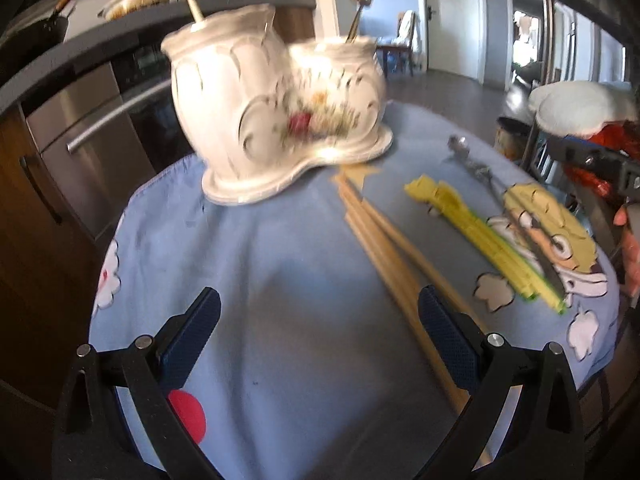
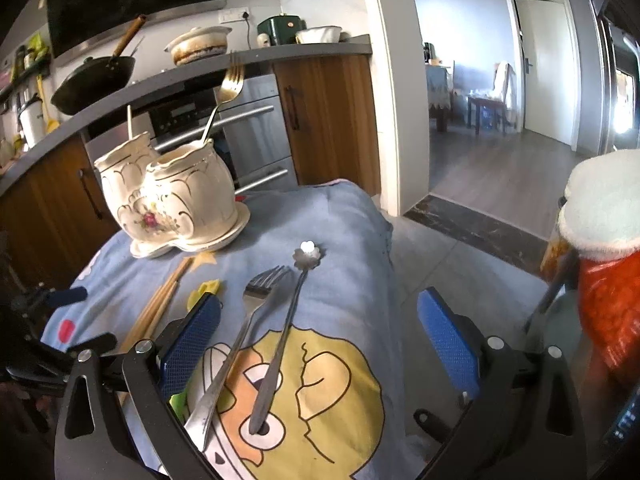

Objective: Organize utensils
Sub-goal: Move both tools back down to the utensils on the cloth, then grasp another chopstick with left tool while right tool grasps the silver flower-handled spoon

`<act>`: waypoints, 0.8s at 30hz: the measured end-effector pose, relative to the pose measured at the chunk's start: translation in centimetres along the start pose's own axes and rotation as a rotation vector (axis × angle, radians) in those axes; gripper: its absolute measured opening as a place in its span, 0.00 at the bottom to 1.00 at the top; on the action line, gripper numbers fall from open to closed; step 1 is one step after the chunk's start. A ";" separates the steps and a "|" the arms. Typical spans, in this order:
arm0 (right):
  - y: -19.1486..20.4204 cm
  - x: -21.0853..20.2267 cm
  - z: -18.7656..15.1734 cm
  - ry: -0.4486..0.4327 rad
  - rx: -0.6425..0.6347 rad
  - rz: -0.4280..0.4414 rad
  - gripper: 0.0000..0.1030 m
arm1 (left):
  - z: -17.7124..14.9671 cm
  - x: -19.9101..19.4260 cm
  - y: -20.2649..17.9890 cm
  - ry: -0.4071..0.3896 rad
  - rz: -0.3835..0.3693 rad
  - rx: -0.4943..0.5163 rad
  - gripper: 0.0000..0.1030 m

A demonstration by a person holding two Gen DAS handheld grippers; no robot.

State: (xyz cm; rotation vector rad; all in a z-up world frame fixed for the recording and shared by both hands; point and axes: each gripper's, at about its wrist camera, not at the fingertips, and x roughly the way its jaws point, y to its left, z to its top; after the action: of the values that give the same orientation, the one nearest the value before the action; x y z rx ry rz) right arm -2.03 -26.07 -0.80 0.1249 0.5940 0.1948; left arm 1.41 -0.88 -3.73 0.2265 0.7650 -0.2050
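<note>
Two utensils, fork (image 2: 240, 340), spoon (image 2: 280, 344), between right jaws

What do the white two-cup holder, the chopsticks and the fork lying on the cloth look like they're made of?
Holder: likely glazed ceramic or porcelain, going by its glossy white surface, gilt lines and painted flowers.
Chopsticks: probably bamboo or wood; pale tan and matte.
Fork: metal, likely stainless steel; silvery with bright reflections.

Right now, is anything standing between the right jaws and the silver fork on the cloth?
Nothing visible does. The right gripper is open above the silver fork, which lies flat on the blue cloth. The flower-ended spoon lies close beside it, not over it.
</note>
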 end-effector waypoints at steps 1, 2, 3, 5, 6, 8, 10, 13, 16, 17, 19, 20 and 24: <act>0.0 0.1 0.0 0.001 -0.002 0.002 0.95 | -0.2 0.3 0.1 0.013 -0.002 -0.004 0.95; 0.1 0.1 0.0 0.001 -0.004 0.004 0.95 | -0.3 0.4 0.2 0.016 -0.007 -0.008 0.95; 0.1 0.1 0.0 0.003 -0.006 0.006 0.95 | -0.4 0.4 0.4 0.018 -0.011 -0.016 0.95; 0.2 0.2 0.0 0.007 -0.009 0.006 0.95 | -0.4 0.4 0.6 0.025 -0.016 -0.026 0.95; 0.2 0.3 -0.1 0.009 -0.009 0.007 0.95 | -0.4 0.5 0.6 0.032 -0.021 -0.031 0.95; 0.2 0.3 -0.1 0.013 -0.009 0.006 0.95 | -0.4 0.7 0.5 0.042 -0.024 -0.032 0.95; 0.3 0.3 -0.1 0.015 -0.014 0.005 0.95 | -0.2 0.8 0.1 0.054 -0.028 -0.029 0.93; 0.5 0.3 -0.1 0.017 -0.030 -0.006 0.95 | -0.1 0.7 -0.3 0.071 -0.024 -0.012 0.86; 0.7 0.3 -0.2 0.027 -0.054 -0.027 0.94 | 0.1 0.4 -0.7 0.090 -0.062 0.000 0.69; 0.8 0.4 -0.2 0.037 -0.067 -0.029 0.92 | 0.3 0.4 -0.9 0.093 -0.069 0.008 0.61; 1.0 0.8 -0.4 0.061 -0.085 -0.026 0.81 | 0.6 0.6 -1.3 0.102 -0.085 0.023 0.47; 1.2 1.1 -0.5 0.083 -0.093 -0.022 0.73 | 0.7 0.9 -1.4 0.112 -0.088 0.028 0.38; 1.5 2.2 -0.8 0.143 -0.100 -0.010 0.53 | 1.4 1.5 -1.9 0.113 -0.090 0.042 0.25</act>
State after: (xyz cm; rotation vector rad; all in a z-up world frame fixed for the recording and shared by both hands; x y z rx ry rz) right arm -0.92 -24.09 -2.41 0.0107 0.7255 0.2245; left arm 2.88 -3.24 -4.06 0.2453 0.8843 -0.2959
